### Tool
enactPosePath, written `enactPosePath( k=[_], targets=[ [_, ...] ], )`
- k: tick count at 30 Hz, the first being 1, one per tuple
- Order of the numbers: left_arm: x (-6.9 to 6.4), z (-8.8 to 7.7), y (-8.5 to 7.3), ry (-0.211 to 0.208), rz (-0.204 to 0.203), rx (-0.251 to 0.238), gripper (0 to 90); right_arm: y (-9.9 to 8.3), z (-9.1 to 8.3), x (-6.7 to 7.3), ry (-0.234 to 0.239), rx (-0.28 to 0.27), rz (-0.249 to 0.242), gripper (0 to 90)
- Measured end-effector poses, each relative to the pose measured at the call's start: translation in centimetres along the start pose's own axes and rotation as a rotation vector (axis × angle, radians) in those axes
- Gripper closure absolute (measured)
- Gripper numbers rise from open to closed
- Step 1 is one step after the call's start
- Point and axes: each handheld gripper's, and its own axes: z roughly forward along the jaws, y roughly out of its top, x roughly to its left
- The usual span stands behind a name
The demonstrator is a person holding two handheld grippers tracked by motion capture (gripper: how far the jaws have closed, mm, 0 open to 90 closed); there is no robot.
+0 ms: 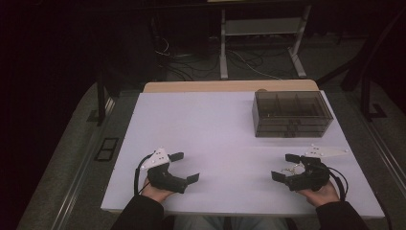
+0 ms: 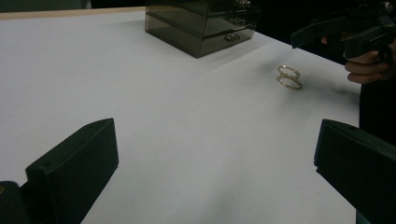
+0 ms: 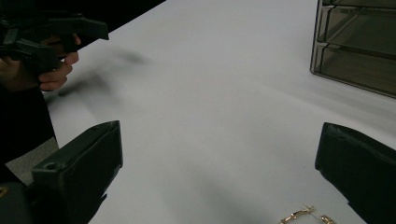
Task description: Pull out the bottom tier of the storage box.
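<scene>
A pair of thin gold hoop earrings [image 1: 293,169] lies on the white table [image 1: 215,129] at the front right. My right gripper [image 1: 283,166] rests around them, open, with the hoops [image 3: 303,217] low between its jaws and no pad touching them. At the front left, my left gripper [image 1: 186,167] is open and empty. From the left gripper view, the hoops [image 2: 289,77] lie well ahead to the right, in front of the person's right hand [image 2: 369,65]. A smoky see-through drawer box [image 1: 292,114] stands at the back right, with its drawers closed.
The drawer box [image 2: 201,23] is the one tall object on the table; its front [image 3: 359,46] faces the right gripper. The person's left hand [image 3: 51,74] sits at the near table edge. Beyond the far edge are dark floor, cables and a white frame [image 1: 261,43].
</scene>
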Motion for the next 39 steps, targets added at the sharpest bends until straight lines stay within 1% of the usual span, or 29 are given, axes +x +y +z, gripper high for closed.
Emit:
enactPosePath(
  k=[3, 7, 12, 13, 17, 22, 26, 27, 28, 30, 35, 36, 39],
  targets=[
    [0.0, 0.1, 0.0, 0.001, -0.005, 0.001, 0.0, 0.0, 0.0, -0.1, 0.0, -0.001, -0.002, 0.1],
    [0.0, 0.1, 0.0, -0.007, -0.005, 0.006, 0.0, 0.0, -0.1, 0.0, 0.009, 0.004, 0.0, 0.2],
    [0.0, 0.0, 0.0, -0.004, -0.005, 0.003, 0.0, 0.1, -0.1, 0.0, 0.009, 0.02, -0.017, 0.1],
    [0.1, 0.0, 0.0, -0.003, -0.004, 0.003, 0.0, 0.1, -0.1, 0.1, 0.009, 0.016, -0.019, 0.2],
    [0.0, 0.1, 0.0, -0.001, -0.004, 0.01, 0.0, 0.2, -0.3, 0.1, 0.017, 0.035, -0.016, 0.1],
    [0.1, 0.0, -0.1, 0.008, -0.005, 0.011, 0.0, 0.4, -0.4, 0.2, 0.036, 0.062, 0.001, 0.1],
    [0.2, -0.1, -0.1, 0.013, -0.005, 0.008, 0.0, 0.4, -0.5, 0.4, 0.04, 0.078, 0.015, 0.2],
    [0.2, -0.1, -0.1, 0.015, -0.007, 0.008, 0.0, 0.6, -0.6, 0.5, 0.051, 0.087, 0.019, 0.2],
    [0.2, -0.1, -0.1, 0.016, -0.008, 0.008, 0.0, 0.7, -0.6, 0.6, 0.051, 0.093, 0.016, 0.1],
    [0.2, -0.1, -0.1, 0.018, -0.009, 0.007, 0.0, 0.9, -0.6, 0.6, 0.057, 0.105, 0.024, 0.1],
    [0.3, -0.2, -0.1, 0.017, -0.01, 0.001, 0.0, 1.1, -0.6, 0.4, 0.066, 0.122, 0.047, 0.2],
    [0.3, -0.2, -0.1, 0.016, -0.012, 0.001, 0.0, 1.2, -0.5, 0.3, 0.068, 0.131, 0.06, 0.2],
    [0.3, -0.2, -0.1, 0.017, -0.012, 0.001, 0.0, 1.5, -0.6, 0.1, 0.071, 0.134, 0.069, 0.2]
  ],
)
